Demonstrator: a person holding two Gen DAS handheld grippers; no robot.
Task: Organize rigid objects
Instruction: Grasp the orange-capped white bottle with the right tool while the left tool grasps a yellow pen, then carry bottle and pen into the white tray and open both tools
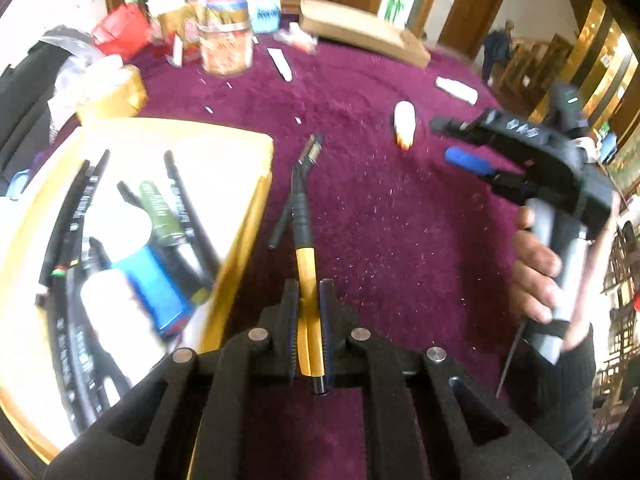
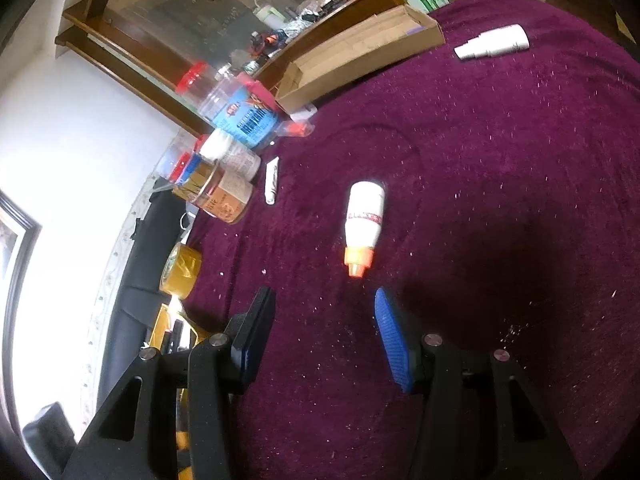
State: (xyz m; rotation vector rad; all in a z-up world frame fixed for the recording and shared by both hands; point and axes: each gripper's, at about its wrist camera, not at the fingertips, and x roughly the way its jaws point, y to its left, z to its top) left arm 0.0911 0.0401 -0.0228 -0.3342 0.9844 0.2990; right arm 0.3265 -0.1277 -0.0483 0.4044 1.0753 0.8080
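Left gripper [image 1: 308, 320] was clamped on the yellow-handled brush [image 1: 306, 264], lifted beside the yellow tray [image 1: 240, 216], likely for sorting. Right gripper [image 2: 324, 332] stood apart, empty, near the white bottle [image 2: 364, 220].

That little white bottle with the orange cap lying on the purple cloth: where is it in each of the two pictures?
Left wrist view: the white bottle lies right of centre in the upper half, cap toward the camera, left of the right claw.
Right wrist view: the same white bottle lies near the middle, just beyond the open fingers, cap toward the camera.
Shared landmark: the long cardboard box at the cloth's far edge.
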